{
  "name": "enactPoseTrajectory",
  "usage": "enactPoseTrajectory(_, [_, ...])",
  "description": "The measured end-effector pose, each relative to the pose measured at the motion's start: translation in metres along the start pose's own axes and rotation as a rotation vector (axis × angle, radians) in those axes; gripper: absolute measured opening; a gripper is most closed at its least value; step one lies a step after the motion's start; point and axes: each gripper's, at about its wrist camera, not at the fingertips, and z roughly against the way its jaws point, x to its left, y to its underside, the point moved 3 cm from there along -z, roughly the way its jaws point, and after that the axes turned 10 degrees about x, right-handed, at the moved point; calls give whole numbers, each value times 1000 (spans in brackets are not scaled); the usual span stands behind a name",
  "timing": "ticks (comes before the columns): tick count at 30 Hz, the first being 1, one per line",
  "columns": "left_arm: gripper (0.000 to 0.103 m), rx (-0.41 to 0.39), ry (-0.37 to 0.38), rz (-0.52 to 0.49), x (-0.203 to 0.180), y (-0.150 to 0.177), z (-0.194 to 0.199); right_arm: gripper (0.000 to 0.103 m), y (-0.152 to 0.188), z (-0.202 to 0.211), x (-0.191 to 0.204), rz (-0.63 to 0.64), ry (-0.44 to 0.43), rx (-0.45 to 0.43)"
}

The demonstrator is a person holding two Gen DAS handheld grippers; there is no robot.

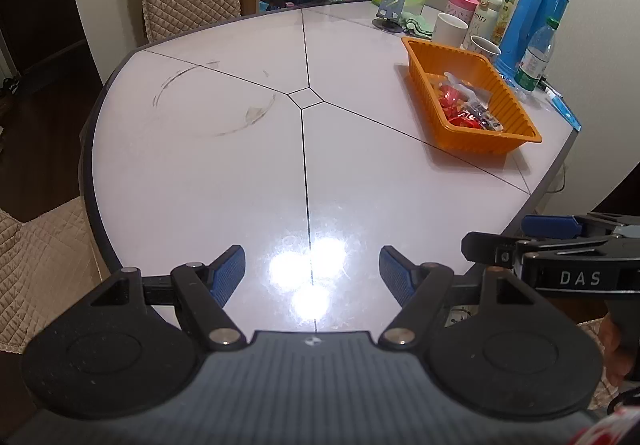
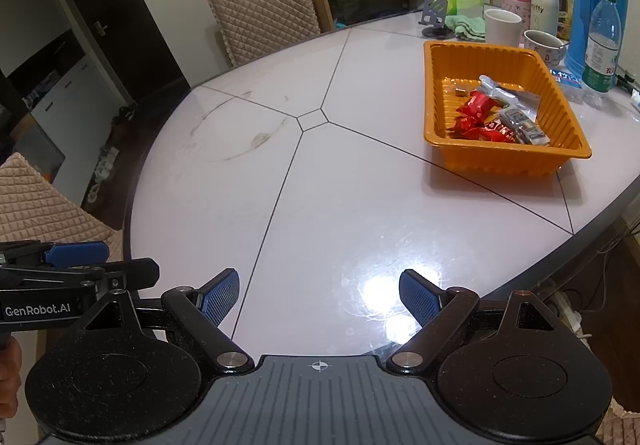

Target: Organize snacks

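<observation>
Room's lit decently from overhead, and you can see it as a cluster of blown-out white glare spots on the glossy table [image 1: 224, 173], right near the front edge in both views. The orange tray [image 2: 436, 93] throws a soft shadow toward the near side. Fisheye bends everything hard: table edge and walls curve, corners go black. The left side, by the doorway, stays dim. Mostly sharp, though the closest gripper parts look a bit soft.
</observation>
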Motion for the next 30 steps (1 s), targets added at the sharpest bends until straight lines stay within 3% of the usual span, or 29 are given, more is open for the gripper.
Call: enactPoseTrajectory(30, [72,2,2,3,-1,-3,-1,87,-4,1,-2,2,-3,2])
